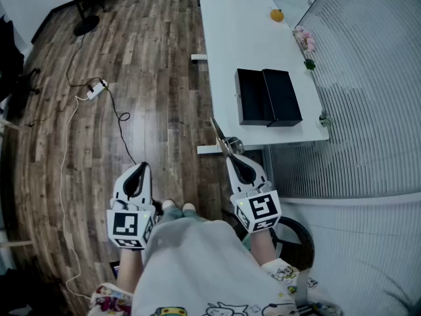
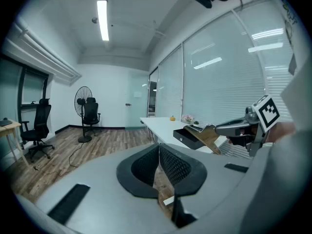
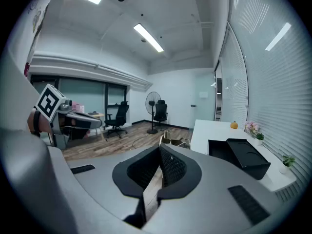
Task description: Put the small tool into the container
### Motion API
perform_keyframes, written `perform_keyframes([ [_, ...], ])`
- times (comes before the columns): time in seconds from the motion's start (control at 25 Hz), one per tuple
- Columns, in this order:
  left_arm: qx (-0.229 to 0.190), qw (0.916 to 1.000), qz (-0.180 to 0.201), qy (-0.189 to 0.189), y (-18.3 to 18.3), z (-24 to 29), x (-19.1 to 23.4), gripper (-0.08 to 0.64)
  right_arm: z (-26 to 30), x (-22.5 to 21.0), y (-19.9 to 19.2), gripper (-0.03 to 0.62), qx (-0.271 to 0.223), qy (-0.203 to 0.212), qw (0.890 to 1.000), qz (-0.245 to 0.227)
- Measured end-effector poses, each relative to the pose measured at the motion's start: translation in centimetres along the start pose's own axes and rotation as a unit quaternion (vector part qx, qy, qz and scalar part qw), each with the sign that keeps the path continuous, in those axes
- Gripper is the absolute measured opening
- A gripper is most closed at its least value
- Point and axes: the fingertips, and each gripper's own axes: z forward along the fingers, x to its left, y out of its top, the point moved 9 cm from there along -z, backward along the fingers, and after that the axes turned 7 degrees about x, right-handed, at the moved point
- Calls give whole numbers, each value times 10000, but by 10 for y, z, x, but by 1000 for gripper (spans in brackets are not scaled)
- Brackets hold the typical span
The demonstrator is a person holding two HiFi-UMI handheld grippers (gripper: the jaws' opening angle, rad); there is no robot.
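Right hand-held gripper (image 1: pixel 231 155) narrow, jaws clamped on the small tool (image 1: pixel 220 137); tool's thin end sticks out past the jaw tips, held in the air over the wooden floor (image 1: pixel 151 78) just off the near edge of the white worktop (image 1: pixel 237 31). Left hand-held gripper (image 1: pixel 139 170) jaws pressed together, nothing between them, also over the floor. Open black container (image 1: pixel 268 97) sits on the worktop, apart from the tool.
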Motion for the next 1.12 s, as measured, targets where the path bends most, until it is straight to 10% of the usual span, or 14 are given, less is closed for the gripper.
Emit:
perform_keyframes([
  [0.64, 46, 9995, -156, 260, -7, 8, 2, 6, 13, -13, -5, 2, -35, 385, 9989, 261],
  [1.12, -37, 9999, -118, 14, 36, 103, 96, 6, 131, -29, 49, 2, 98, 232, 9995, 198],
])
